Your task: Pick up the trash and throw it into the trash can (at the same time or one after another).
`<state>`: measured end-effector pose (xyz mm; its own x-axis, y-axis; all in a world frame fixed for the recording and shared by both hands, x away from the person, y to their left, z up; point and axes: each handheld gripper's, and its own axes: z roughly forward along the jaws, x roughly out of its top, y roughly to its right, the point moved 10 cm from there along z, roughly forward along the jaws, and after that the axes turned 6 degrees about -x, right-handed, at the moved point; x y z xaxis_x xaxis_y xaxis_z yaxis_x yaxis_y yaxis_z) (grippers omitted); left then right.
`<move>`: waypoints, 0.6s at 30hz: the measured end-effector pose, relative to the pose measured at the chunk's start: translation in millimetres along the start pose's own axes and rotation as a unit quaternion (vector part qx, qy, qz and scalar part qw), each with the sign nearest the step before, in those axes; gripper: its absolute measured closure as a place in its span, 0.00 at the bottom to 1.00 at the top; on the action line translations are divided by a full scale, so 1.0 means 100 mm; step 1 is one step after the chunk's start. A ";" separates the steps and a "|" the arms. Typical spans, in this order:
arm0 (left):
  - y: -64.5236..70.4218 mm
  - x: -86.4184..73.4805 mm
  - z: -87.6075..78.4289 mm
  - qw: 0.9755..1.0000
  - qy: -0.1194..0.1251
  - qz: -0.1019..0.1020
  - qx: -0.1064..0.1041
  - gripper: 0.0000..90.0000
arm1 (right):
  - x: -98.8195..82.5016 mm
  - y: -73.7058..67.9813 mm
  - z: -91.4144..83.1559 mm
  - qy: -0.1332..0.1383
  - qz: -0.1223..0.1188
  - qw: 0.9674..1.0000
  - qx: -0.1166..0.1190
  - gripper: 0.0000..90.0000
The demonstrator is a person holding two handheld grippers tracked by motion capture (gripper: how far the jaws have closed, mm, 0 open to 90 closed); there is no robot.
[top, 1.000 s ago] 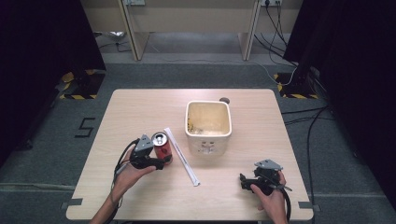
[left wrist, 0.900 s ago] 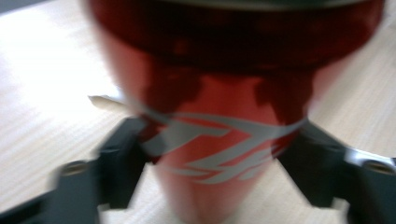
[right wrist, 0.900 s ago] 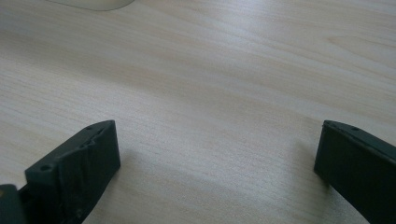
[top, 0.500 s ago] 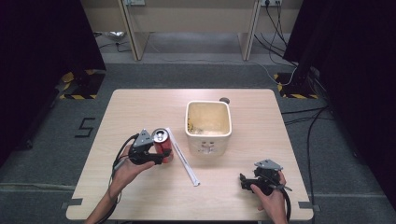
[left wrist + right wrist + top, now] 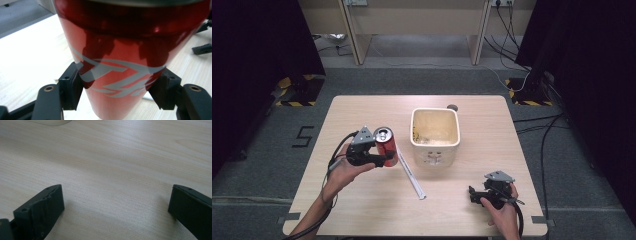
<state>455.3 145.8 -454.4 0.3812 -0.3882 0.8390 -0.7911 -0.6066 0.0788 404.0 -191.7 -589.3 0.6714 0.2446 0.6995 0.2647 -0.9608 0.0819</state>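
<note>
Red can (image 5: 385,145): upright, silver top showing, white lettering on its side. Clamped between the two jaws of the left tongs (image 5: 384,157); in the left gripper view the can (image 5: 125,62) sits with a black pad pressed against each flank, its base clear of the pale wood below. The jaws closed in on it within the last second and now grip it.

Left tongs: held in the person's left hand (image 5: 344,170), over the left half of the table (image 5: 362,215), cable trailing back along the forearm.

White straw-like stick (image 5: 411,175): lying flat on the table just to the right of the left tongs, running diagonally towards the near edge.

Cream square tub (image 5: 435,135): standing beyond the stick, between the two tongs and farther from the person, open top, yellowish bits inside.

Right tongs (image 5: 472,194): in the right hand (image 5: 502,210) near the table's near right corner, well apart from the can. Jaws spread wide, nothing between them but bare wood in the right gripper view.
</note>
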 end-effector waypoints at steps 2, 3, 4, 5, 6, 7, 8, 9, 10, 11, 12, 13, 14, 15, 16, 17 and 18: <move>0.00 0.02 -0.01 1.000 0.001 0.001 0.001 0.38 | 0.00 0.00 0.00 0.000 0.000 1.000 0.000 0.00; 0.00 0.04 -0.01 1.000 0.001 0.002 0.001 0.38 | 0.00 0.00 0.00 0.000 0.000 1.000 0.000 0.00; 0.01 0.09 -0.02 1.000 0.004 0.002 -0.001 0.38 | 0.00 0.00 0.00 0.000 0.000 1.000 0.000 0.00; 0.01 0.12 -0.03 1.000 0.005 0.002 -0.002 0.38 | 0.00 0.00 0.00 0.000 0.000 1.000 0.000 0.00; 0.01 0.14 -0.04 1.000 0.007 0.003 -0.002 0.38 | 0.00 0.00 0.00 0.000 0.000 1.000 0.000 0.00; 0.01 0.17 -0.05 1.000 0.008 0.004 -0.003 0.38 | 0.00 0.00 0.00 0.000 0.000 1.000 0.000 0.00; 0.02 0.20 -0.05 1.000 0.009 0.005 -0.006 0.38 | 0.00 0.00 0.00 0.000 0.000 1.000 0.000 0.00; 0.02 0.23 -0.06 1.000 0.011 0.005 -0.008 0.38 | 0.00 0.00 0.00 0.000 -0.001 1.000 0.000 0.00; 0.03 0.26 -0.06 1.000 0.011 0.006 -0.009 0.38 | 0.00 0.00 0.00 0.000 0.000 1.000 0.000 0.00; 0.03 0.29 -0.07 1.000 0.011 0.008 -0.010 0.38 | 0.00 0.00 0.00 0.000 0.000 1.000 0.000 0.00; 0.03 0.32 -0.07 1.000 0.011 0.009 -0.010 0.38 | 0.00 0.00 0.00 0.000 0.000 1.000 0.000 0.00; 0.04 0.34 -0.08 1.000 0.011 0.011 -0.010 0.38 | 0.00 0.00 0.00 0.000 0.000 1.000 0.000 0.00; 0.05 0.38 -0.08 1.000 0.013 0.011 -0.012 0.38 | 0.00 0.00 0.00 0.000 0.000 1.000 0.000 0.00; 0.06 0.40 -0.08 1.000 0.014 0.012 -0.014 0.38 | 0.00 0.00 0.00 0.000 -0.001 1.000 0.000 0.00; 0.06 0.43 -0.08 1.000 0.015 0.014 -0.015 0.38 | 0.00 0.00 0.00 0.000 -0.002 1.000 0.000 0.00; 0.07 0.46 -0.09 1.000 0.016 0.015 -0.016 0.38 | 0.00 0.00 0.00 0.000 -0.002 1.000 0.000 0.00; 0.07 0.46 -0.09 1.000 0.016 0.015 -0.016 0.38 | 0.00 0.00 0.00 0.001 -0.002 1.000 0.000 0.00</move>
<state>463.2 129.5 -410.2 0.3416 -0.3837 0.8580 -0.8169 -0.5726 0.0692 404.1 -191.9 -589.4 0.6696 0.2485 0.6999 0.2677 -0.9598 0.0846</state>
